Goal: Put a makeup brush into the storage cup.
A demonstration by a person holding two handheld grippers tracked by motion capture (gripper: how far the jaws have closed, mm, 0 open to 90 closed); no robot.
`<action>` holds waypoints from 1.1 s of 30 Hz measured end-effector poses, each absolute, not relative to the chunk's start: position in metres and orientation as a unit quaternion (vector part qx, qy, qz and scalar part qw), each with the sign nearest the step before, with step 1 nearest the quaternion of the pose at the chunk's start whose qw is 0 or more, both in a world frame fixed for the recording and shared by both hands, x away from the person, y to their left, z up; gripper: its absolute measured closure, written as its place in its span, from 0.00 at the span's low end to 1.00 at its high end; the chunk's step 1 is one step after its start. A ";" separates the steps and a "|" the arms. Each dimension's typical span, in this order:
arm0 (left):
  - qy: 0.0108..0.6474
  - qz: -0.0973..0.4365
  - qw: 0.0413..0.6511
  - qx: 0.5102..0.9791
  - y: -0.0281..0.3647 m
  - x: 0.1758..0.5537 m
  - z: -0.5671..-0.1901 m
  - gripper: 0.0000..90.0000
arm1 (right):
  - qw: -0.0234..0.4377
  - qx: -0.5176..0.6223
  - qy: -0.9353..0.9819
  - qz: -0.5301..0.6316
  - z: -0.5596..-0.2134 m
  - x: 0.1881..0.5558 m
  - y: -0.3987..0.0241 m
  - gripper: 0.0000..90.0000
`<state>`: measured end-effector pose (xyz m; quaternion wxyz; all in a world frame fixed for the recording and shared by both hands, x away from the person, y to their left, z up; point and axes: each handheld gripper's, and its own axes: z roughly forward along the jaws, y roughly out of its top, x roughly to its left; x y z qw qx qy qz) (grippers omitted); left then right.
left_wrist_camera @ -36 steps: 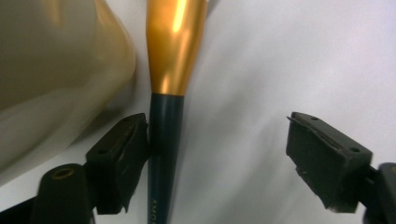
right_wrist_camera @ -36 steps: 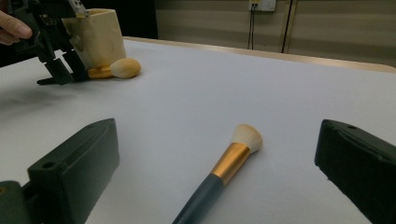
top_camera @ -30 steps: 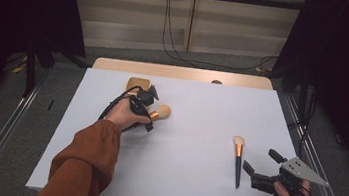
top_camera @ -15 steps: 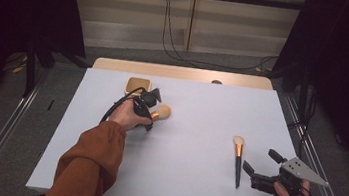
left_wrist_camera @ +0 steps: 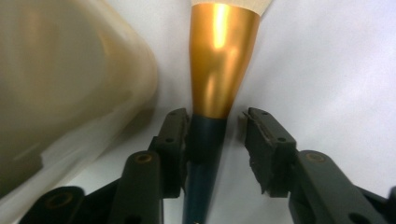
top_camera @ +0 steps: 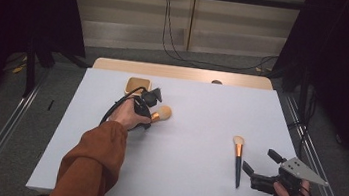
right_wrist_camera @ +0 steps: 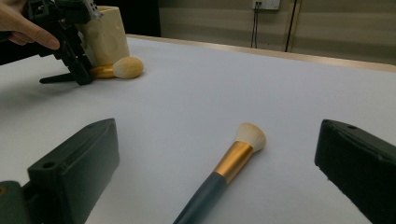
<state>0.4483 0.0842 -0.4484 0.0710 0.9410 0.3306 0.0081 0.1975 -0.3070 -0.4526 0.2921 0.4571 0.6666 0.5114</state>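
Left tool (left_wrist_camera: 212, 135): jaws just been closing around round brush (left_wrist_camera: 219, 79) handle; one pad touching, other still apart.
Holder (left_wrist_camera: 60, 93): just beside it.
Right tool (right_wrist_camera: 215, 186): released, flat brush (right_wrist_camera: 224, 172) between its jaws.

Large brush (top_camera: 161, 113) lies just before cup (top_camera: 138, 85), slim brush (top_camera: 238, 156) right.

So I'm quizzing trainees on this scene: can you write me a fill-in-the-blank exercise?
1. The left gripper has its jaws around a brush's dark ____.
2. The cup stands right beside that ____.
3. Each brush has a ____ metal collar.
4. The right gripper's jaws are ____.

Missing: handle; brush; gold; open
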 end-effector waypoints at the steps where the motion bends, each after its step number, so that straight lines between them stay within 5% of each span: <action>1: 0.332 0.007 0.072 0.940 0.084 0.448 -0.448 0.69 | 0.292 0.457 0.667 0.511 -0.453 0.198 -0.307 0.00; 11: 0.328 0.004 0.077 0.942 0.083 0.446 -0.449 0.81 | 0.291 0.455 0.669 0.510 -0.453 0.198 -0.307 0.00; 33: 0.327 -0.010 0.067 0.943 0.082 0.446 -0.447 0.83 | 0.292 0.456 0.669 0.509 -0.453 0.198 -0.307 0.00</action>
